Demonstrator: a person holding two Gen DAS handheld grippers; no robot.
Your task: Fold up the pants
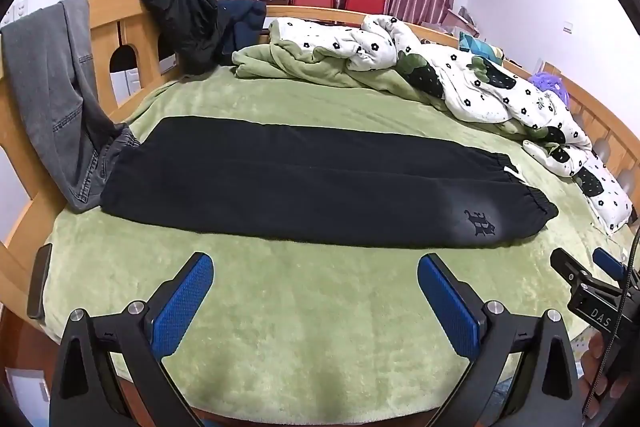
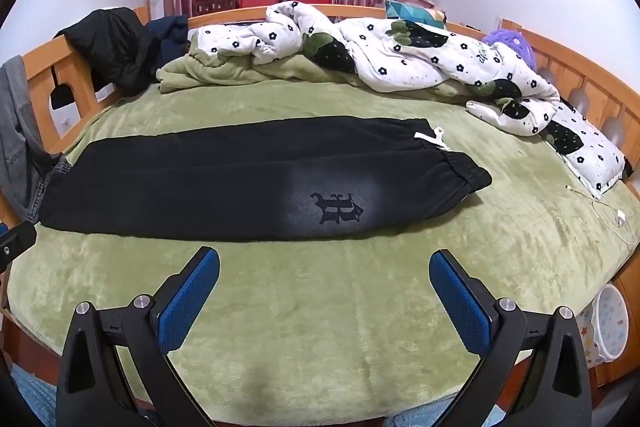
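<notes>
Black pants (image 1: 304, 183) lie flat across the green bed cover (image 1: 312, 311), folded lengthwise with one leg on the other, waistband to the right. A bleached patch with a dark emblem (image 2: 335, 207) sits near the waistband, and a white drawstring (image 2: 430, 138) shows at the top. My left gripper (image 1: 315, 287) is open and empty, hovering over the cover in front of the pants. My right gripper (image 2: 324, 287) is open and empty, in front of the emblem; it also shows in the left wrist view (image 1: 588, 275) at the right edge.
Grey jeans (image 1: 56, 99) hang over the wooden footboard (image 1: 120, 27) at left, touching the pants' cuff end. A black jacket (image 1: 188, 19) drapes the rail. A flowered quilt (image 2: 400, 55) is bunched at the back. A white charger cable (image 2: 612, 215) lies right.
</notes>
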